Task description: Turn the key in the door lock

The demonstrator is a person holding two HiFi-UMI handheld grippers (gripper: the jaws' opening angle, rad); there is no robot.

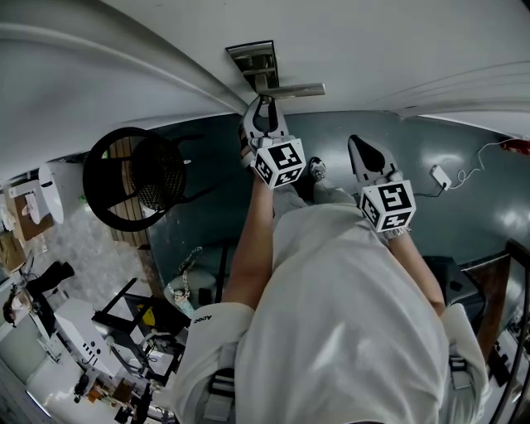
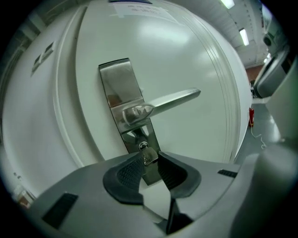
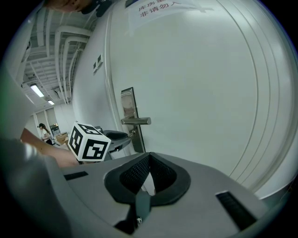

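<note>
At the far left a black round-backed chair (image 1: 132, 178) stood on the dark floor (image 1: 447, 207), well apart from my work. My left tongs (image 1: 263, 106) were up against the white door (image 2: 195, 51), their nose at the steel lock plate (image 2: 123, 100). The key (image 2: 148, 153) sat in the lock just below the lever handle (image 2: 172, 99), which stuck out level to the right. The left jaws stood narrow, and their ribbed pads (image 2: 128, 173) pressed the small metal head of the key from both sides. From those tongs' own camera the plate leaned a little off upright. The marker cube (image 1: 280, 163) on the left tongs faced up at me. My right tongs (image 1: 364, 153) hung near the door, to the right of the lock and clear of the plate, handle and key. Their jaws were closed tip to tip with nothing between them. A paper notice (image 3: 163, 9) was stuck high on the door. Farther right a white plug on a cable (image 1: 440, 176) lay on the floor by the wall.
</note>
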